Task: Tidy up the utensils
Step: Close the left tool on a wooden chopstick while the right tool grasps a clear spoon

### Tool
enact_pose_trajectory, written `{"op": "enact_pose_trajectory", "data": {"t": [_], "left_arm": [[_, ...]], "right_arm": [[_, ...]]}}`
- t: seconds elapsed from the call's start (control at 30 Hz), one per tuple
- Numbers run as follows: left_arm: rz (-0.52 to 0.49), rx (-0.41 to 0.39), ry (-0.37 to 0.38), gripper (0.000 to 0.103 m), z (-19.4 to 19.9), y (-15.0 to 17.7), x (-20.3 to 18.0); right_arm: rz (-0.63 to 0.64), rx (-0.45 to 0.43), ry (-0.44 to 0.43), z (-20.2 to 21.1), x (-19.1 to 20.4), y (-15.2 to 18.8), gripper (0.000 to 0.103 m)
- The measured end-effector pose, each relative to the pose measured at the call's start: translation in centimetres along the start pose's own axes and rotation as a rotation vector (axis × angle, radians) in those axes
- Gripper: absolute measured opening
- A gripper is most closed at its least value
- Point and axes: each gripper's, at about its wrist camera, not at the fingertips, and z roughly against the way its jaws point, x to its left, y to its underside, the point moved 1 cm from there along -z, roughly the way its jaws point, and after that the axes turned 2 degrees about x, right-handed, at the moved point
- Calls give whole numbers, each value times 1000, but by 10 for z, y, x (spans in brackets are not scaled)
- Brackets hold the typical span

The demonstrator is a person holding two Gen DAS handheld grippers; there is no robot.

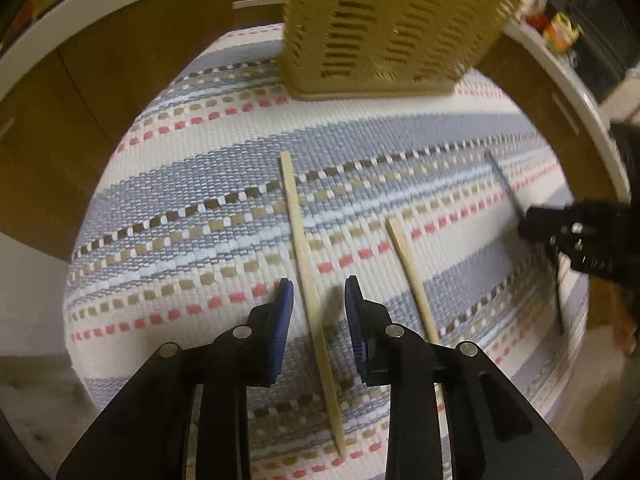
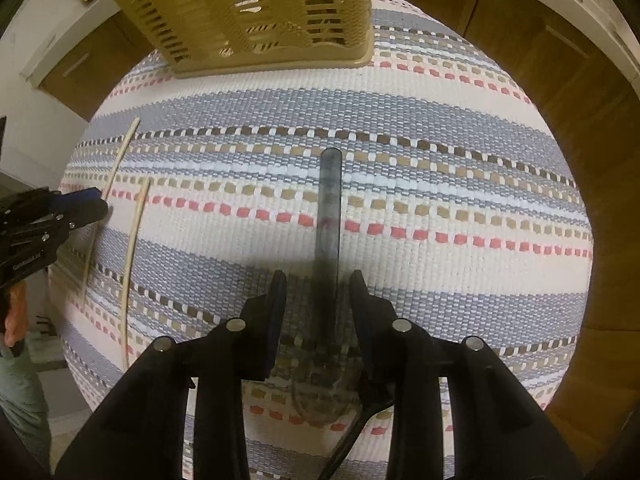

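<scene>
On the striped mat (image 1: 200, 184) covering the worktop, items are lying as follows, left to right.

Item 1, longer chopstick (image 1: 308, 256): lying lengthwise, running from 12 to 6 o'clock in the left wrist view. The left gripper (image 1: 319, 300) is hovering over it, jaws parted and straddling the stick; the blue pads (image 1: 282, 320) are standing clear on either side, so nothing is being grasped.

Item 2, shorter chopstick (image 1: 412, 276): lying just beside the first, toward 3 o'clock, untouched.

Item 3, dark-handled utensil (image 2: 329, 232): lying well apart from the chopsticks, handle pointing to 12 o'clock in the right wrist view. The right gripper (image 2: 318, 304) is straddling the handle, jaws partly open, pads not pressing; its working end is sitting under the gripper and is too blurred to identify.

Item 4, perforated tan basket (image 2: 256, 12): standing at 12 o'clock on the far edge of the mat, apparently the destination.

Handling note: each gripper is needing to descend until its pads are flanking the shaft squarely, then close near mid-length so the piece is not tipping when lifted; thin sticks are likely to roll on the weave.
</scene>
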Motion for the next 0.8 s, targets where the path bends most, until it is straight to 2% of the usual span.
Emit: {"op": "enact_pose_trajectory", "data": {"t": [0.07,0.1,0.2,0.27,0.3,0.4,0.5,0.63,0.8], "left_arm": [[-20,3,-21,25,-1,0,-5],[-27,3,-27,27,-2,-1,-8],[-54,4,-60,27,-3,0,-13],[-62,-5,-89,23,-4,0,-17],[-63,-13,-105,16,-5,0,-19],[-58,-28,-141,6,-11,-3,-30],[-53,-49,-146,4,-9,-1,-28],[7,-155,-61,4,12,5,-19],[75,-348,32,4,57,7,-14]], "right_arm": [[14,-3,30,-3,7,3,27],[28,-7,60,-5,12,4,19],[62,-21,83,-8,24,7,11],[74,-30,90,-8,28,10,11],[74,-32,90,-8,28,10,10],[82,-39,87,-8,29,12,10],[80,-52,59,-5,28,14,10],[81,-120,5,15,23,23,10],[94,-247,-54,52,22,29,10]]}}
